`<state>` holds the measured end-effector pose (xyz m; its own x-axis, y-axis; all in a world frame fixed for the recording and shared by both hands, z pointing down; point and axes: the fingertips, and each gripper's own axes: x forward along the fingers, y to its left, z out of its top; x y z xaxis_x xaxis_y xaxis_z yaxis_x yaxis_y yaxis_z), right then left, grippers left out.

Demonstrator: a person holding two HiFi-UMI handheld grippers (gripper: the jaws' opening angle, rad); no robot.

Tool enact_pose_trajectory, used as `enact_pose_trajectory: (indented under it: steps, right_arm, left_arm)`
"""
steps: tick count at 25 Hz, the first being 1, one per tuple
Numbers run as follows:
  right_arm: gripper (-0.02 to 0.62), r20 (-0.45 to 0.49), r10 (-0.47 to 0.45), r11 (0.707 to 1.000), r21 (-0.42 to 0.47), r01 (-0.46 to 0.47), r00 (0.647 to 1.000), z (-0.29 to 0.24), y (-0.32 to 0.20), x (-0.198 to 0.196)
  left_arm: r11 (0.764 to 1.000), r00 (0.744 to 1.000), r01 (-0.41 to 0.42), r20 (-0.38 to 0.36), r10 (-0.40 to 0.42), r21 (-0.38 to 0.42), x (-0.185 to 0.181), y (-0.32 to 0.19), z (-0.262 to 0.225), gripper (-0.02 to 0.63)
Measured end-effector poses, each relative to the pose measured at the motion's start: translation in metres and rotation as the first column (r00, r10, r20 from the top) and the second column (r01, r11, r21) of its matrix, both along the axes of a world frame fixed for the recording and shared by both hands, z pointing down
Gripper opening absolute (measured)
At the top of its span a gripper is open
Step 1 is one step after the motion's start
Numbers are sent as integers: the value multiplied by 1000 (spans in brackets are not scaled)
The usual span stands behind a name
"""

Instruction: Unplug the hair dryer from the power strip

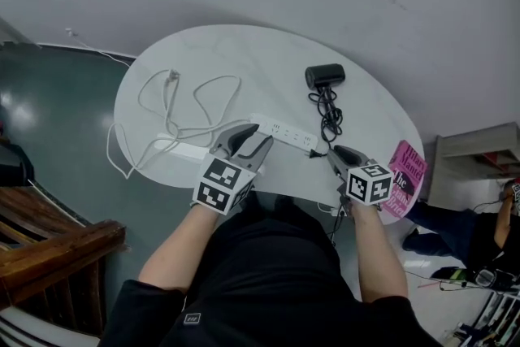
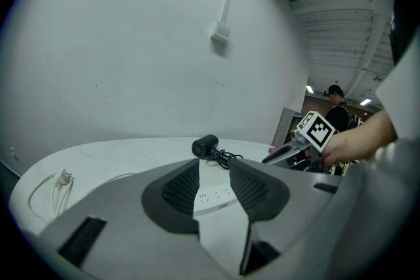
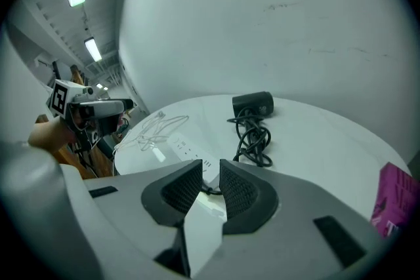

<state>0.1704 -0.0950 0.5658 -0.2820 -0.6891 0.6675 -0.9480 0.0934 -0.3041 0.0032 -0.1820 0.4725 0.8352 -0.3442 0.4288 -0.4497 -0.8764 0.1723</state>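
Note:
A white power strip [image 1: 284,134] lies across the middle of the round white table [image 1: 203,49]. Behind it lies the black hair dryer [image 1: 325,75], its black cord [image 1: 329,116] bunched and running down to a dark plug [image 1: 315,152] at the strip's right end. Whether the plug sits in a socket I cannot tell. My left gripper [image 1: 246,140] hovers open over the strip's left part, and the strip [image 2: 215,197] shows through its gap. My right gripper [image 1: 333,152] is open just above the plug. The black cord [image 3: 209,191] shows between its pads, untouched.
White cable [image 1: 175,106] loops over the table's left half and hangs off the near edge. A pink book [image 1: 404,175] lies at the right rim. Wooden furniture [image 1: 49,240] stands low at the left. A person [image 1: 487,227] sits beyond the table's right side.

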Motion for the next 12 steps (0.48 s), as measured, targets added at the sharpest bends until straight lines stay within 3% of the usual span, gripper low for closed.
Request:
enact_pose_trajectory:
  steps: [6, 12]
  right_arm:
    - [87, 33, 47, 981, 188, -52, 998, -71, -9, 21]
    - [81, 13, 17, 921, 390, -20, 1000, -156, -5, 41]
  left_arm:
    - [999, 999, 9, -32, -8, 46, 14, -1, -32, 143]
    - [992, 996, 55, -81, -46, 111, 34, 5, -75, 129]
